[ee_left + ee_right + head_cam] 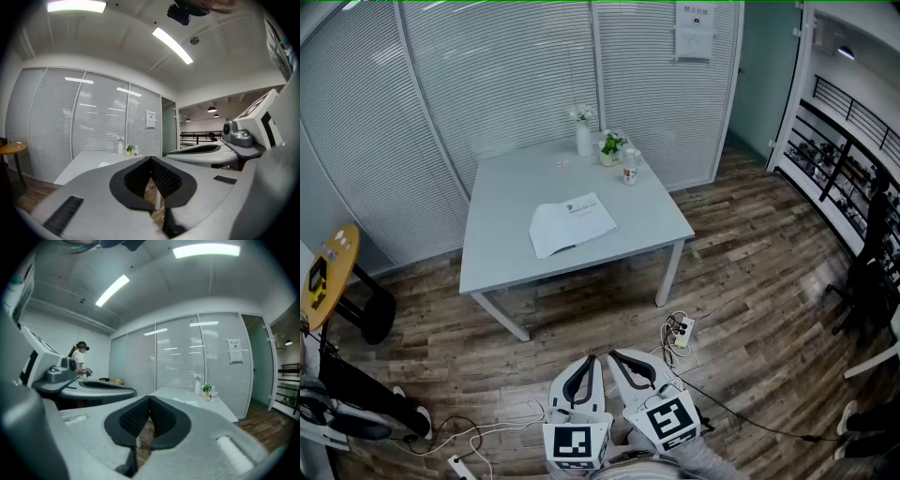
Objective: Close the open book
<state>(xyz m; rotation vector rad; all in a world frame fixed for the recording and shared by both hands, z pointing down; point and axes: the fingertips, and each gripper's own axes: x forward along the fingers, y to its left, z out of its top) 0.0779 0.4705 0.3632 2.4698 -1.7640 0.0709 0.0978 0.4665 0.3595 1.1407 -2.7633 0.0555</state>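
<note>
The open book (572, 223) lies flat with its white pages up, in the middle of the light grey table (511, 192). Both grippers hang far in front of the table, over the wooden floor at the bottom of the head view. My left gripper (592, 358) is shut with nothing in it, its pads (140, 176) meeting at the tip. Close beside it, my right gripper (612, 354) is shut and empty too. In the right gripper view the book (187, 402) is a pale sheet on the distant table (213, 408). The two grippers point almost level toward the table.
At the table's far edge stand a white vase with flowers (583, 139), a small potted plant (610, 150) and a bottle (630, 169). A round yellow side table (328, 272) is at the left. A power strip (681, 330) and cables lie on the floor. A person (79, 363) stands far off.
</note>
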